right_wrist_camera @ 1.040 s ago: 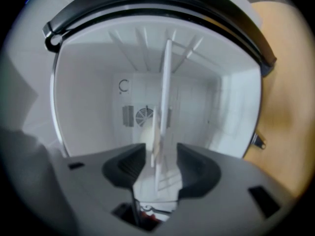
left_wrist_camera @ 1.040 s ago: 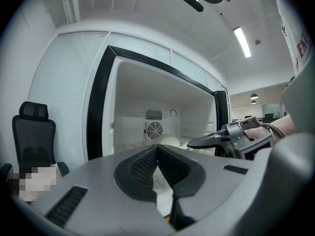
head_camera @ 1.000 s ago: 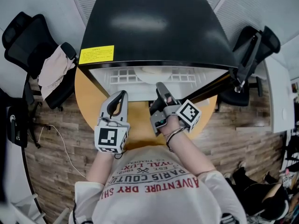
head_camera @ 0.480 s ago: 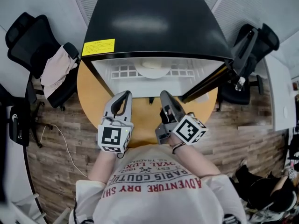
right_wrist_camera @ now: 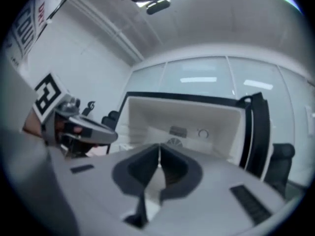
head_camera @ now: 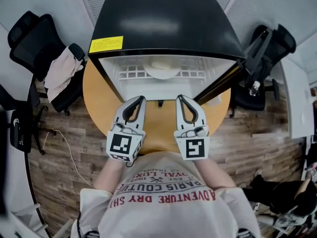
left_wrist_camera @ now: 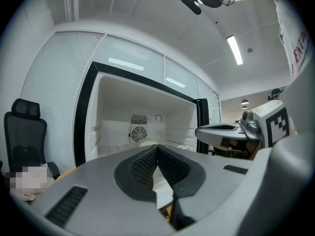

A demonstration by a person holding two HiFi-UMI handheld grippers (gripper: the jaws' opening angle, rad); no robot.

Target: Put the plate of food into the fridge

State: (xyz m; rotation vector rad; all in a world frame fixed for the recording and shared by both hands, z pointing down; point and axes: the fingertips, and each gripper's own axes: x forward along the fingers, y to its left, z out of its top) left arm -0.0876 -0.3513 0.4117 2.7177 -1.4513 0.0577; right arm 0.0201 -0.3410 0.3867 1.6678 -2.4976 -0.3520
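Head view: the fridge (head_camera: 163,24) on the tabletop (head_camera: 99,103) has its door (head_camera: 220,86) swung wide, the plate of food (head_camera: 161,68) already on its shelf, and the left gripper (head_camera: 140,99) and right gripper (head_camera: 180,98), jaws together and empty, could glance off that door when pushing it shut.

I have the fridge (head_camera: 163,24) on the far part of the table (head_camera: 96,103), with its door (head_camera: 218,88) swung out to the right. The plate of food (head_camera: 161,68) lies on the shelf inside. My left gripper (head_camera: 140,99) and right gripper (head_camera: 181,98) hang side by side over the table's near part, apart from the fridge. One chair (head_camera: 29,38) stands left of the table, another chair (head_camera: 267,48) right.
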